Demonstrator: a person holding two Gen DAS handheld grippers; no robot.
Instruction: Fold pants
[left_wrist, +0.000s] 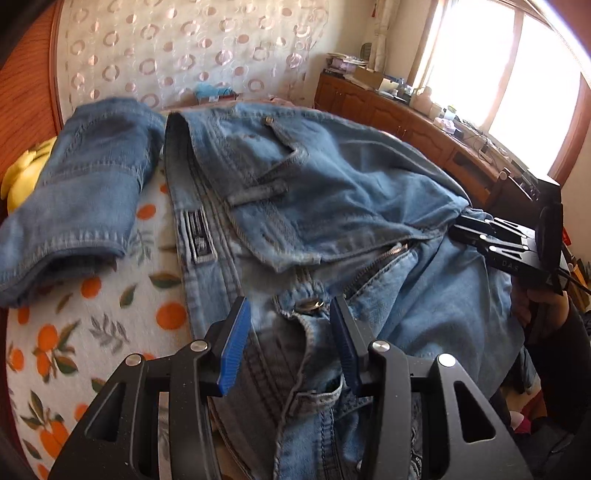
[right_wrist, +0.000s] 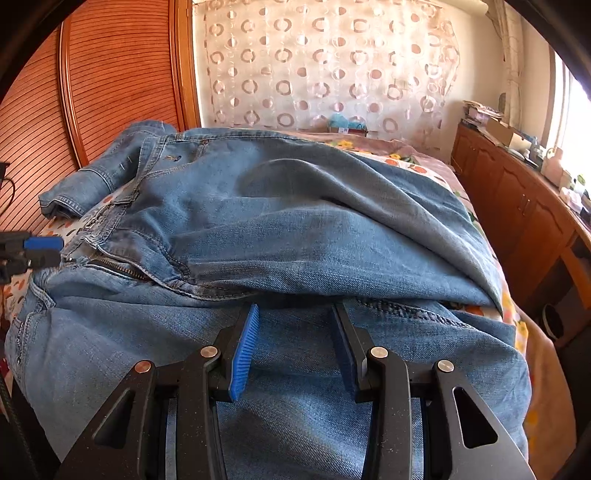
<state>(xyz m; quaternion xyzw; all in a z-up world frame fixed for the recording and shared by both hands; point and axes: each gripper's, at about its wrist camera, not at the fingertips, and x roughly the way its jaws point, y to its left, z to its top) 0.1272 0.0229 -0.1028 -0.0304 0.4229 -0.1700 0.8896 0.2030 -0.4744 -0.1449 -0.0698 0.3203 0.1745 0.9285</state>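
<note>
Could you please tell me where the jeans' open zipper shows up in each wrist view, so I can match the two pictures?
Left wrist view: the zipper lies right of centre, above the metal button.
Right wrist view: the zipper lies at the left, near the left tool.
Shared landmark: the circle-patterned curtain behind the bed.

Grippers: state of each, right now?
Left gripper: open, nothing held, over the jeans waistband.
Right gripper: open, nothing held, over a denim leg.
</note>
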